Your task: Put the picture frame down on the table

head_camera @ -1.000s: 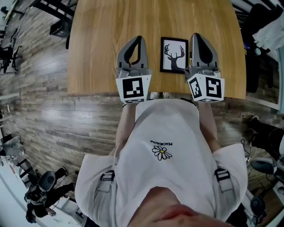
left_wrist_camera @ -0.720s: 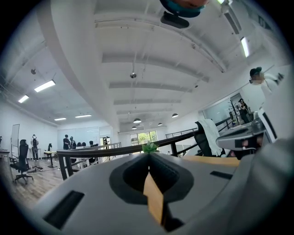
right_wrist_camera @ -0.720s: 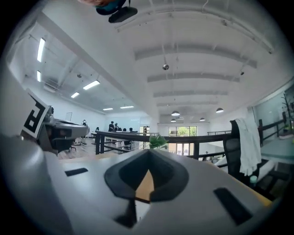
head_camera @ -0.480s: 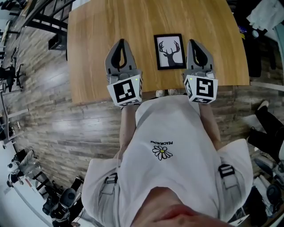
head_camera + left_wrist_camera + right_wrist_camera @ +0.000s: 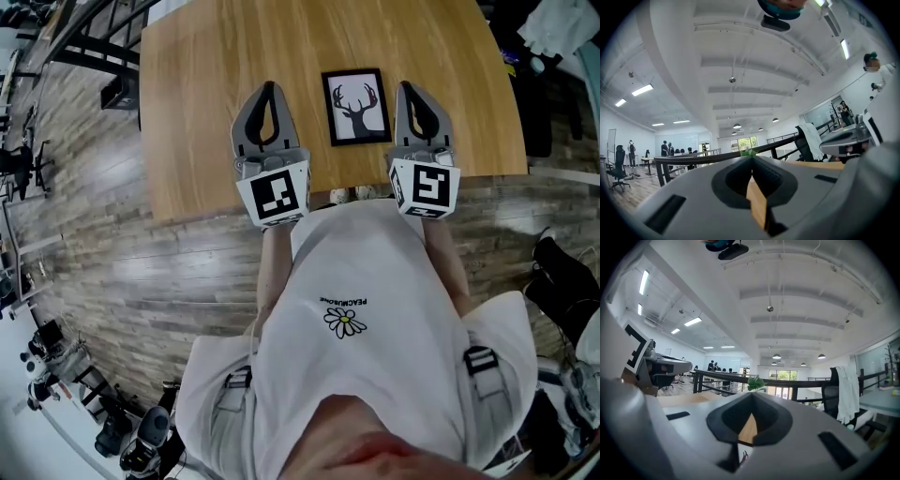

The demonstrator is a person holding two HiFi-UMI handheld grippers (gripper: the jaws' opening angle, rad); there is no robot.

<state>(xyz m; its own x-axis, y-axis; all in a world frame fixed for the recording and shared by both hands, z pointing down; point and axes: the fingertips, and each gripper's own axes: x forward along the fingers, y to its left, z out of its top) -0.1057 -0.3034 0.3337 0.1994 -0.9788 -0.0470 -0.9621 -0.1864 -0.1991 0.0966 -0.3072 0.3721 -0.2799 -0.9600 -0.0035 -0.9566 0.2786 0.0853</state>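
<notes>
A black picture frame [image 5: 356, 106] with a deer-head print lies flat on the wooden table [image 5: 206, 75], near its front edge. My left gripper [image 5: 271, 87] hovers to the frame's left, a gap apart from it, jaws shut on nothing. On the frame's right, close beside its edge, my right gripper [image 5: 405, 88] is also shut and empty. In the left gripper view the left gripper [image 5: 751, 158] points up toward the ceiling with its jaws pressed together. The right gripper [image 5: 752, 395] looks the same in the right gripper view.
The table's front edge [image 5: 328, 195] runs just under both grippers, with the person's white shirt [image 5: 366, 309] below it. Wood-plank floor [image 5: 84, 234] surrounds the table. Dark furniture [image 5: 548, 103] stands off the right side, black metal stands [image 5: 103, 47] off the left.
The frame has stayed flat on the table. My left gripper has shifted slightly right, toward the frame. The right gripper holds its place.
</notes>
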